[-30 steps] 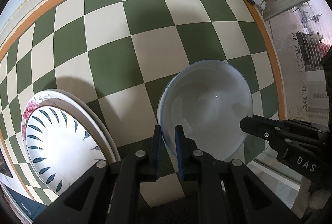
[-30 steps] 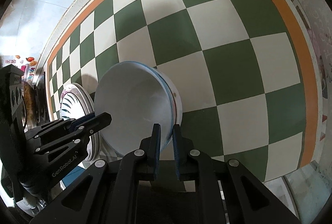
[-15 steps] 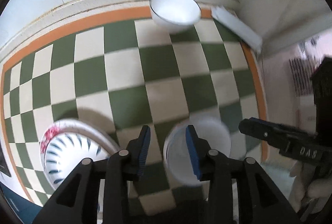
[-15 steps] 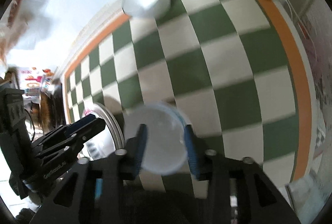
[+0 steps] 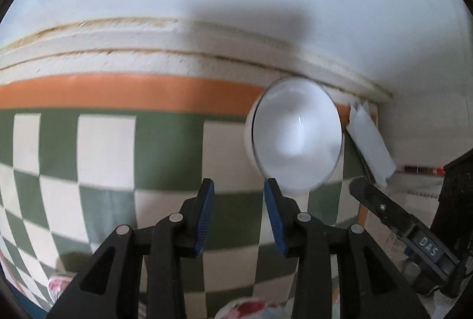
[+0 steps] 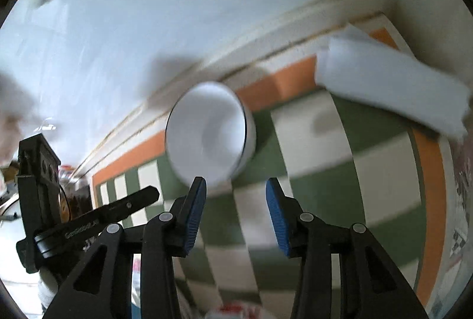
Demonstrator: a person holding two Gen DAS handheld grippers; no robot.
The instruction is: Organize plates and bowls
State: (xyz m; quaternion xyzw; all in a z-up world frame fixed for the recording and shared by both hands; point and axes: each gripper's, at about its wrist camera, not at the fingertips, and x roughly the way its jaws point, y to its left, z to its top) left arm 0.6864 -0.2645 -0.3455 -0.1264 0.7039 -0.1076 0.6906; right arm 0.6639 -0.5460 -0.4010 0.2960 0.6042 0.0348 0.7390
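A white bowl with a thin dark rim [image 5: 295,138] [image 6: 207,132] stands on the checked green and cream cloth, at its far orange border by the wall. My left gripper [image 5: 238,209] is open and empty, with the bowl just beyond its right fingertip. My right gripper [image 6: 235,209] is also open and empty, and the bowl's near edge lies just past its left fingertip. Neither gripper touches the bowl. A flower-patterned plate's rim [image 5: 245,308] peeks in at the bottom edge, behind the fingers. Both views are blurred by motion.
A flat white folded sheet [image 5: 369,141] [image 6: 393,88] lies in the far right corner beside the bowl. The white wall and its skirting [image 5: 177,47] run right behind the bowl. The cloth's orange right border [image 6: 428,200] marks the table's side.
Both grippers let go of the pale blue bowl beside the patterned plates and opened. They moved across the cloth to the far white bowl, which now looms large; the blue bowl is out of view.
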